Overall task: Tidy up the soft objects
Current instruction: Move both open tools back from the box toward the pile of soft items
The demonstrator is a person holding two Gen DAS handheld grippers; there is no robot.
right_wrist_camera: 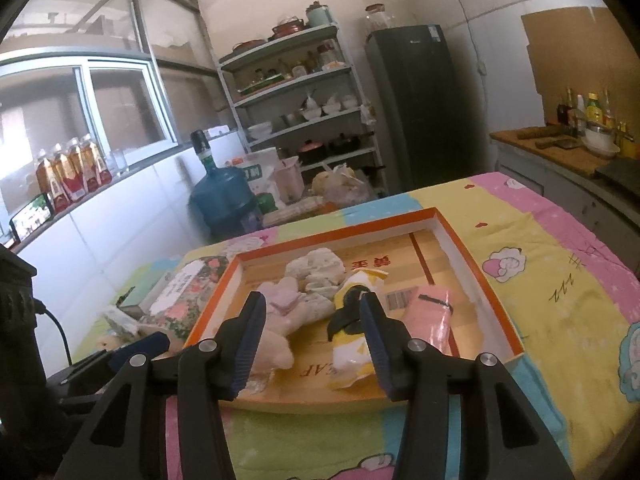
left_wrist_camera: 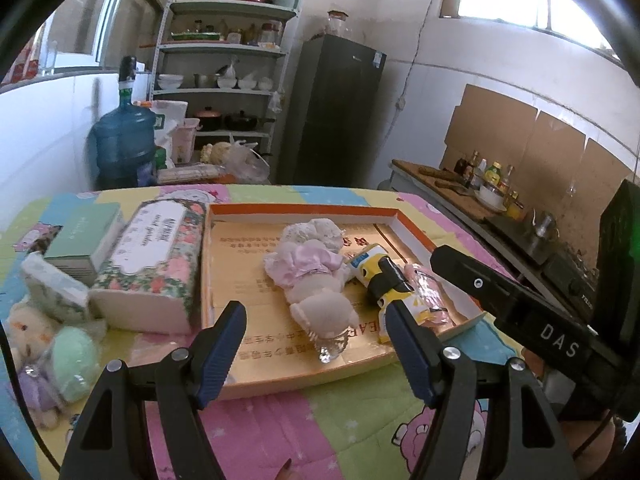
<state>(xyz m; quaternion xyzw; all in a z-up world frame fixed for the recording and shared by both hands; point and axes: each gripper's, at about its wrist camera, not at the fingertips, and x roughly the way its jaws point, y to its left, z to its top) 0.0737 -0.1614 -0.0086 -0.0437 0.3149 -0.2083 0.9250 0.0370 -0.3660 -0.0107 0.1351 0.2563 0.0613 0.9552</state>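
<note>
Left wrist view: left hand-held gripper (left_wrist_camera: 312,336) hangs over near edge of orange-rimmed tray (left_wrist_camera: 320,210), jaws spread wide w/ nothing between the pads; tray sits on a counter under a pastel cartoon cloth (left_wrist_camera: 280,432); in the tray lie a plush doll in a pink dress (left_wrist_camera: 316,276), a yellow-and-black soft toy in clear wrap (left_wrist_camera: 384,280) just right of it, and a pink wrapped item (left_wrist_camera: 430,296) further right, touching the yellow one; left of tray, a floral tissue box (left_wrist_camera: 152,264), a green box (left_wrist_camera: 86,236) beside it, a soft tissue pack (left_wrist_camera: 52,286), a small plush bear (left_wrist_camera: 24,332) and a mint-green round soft thing (left_wrist_camera: 74,356) near the counter's left edge; right hand-held gripper's black body (left_wrist_camera: 512,300) enters from the right, its jaws not visible here.

Right wrist view: right hand-held gripper (right_wrist_camera: 312,320) is released, jaws apart, no pad pressing on anything; yellow-and-black soft toy (right_wrist_camera: 352,348) lies in the tray (right_wrist_camera: 472,276) just inside the right finger (right_wrist_camera: 376,344), whether touching can't tell; plush doll (right_wrist_camera: 300,300) lies at the left finger; pink wrapped item (right_wrist_camera: 432,312) is to the right, apart from gripper; floral tissue box (right_wrist_camera: 184,292) is left of tray; blue water jug (right_wrist_camera: 224,196) stands on the floor behind.
</note>
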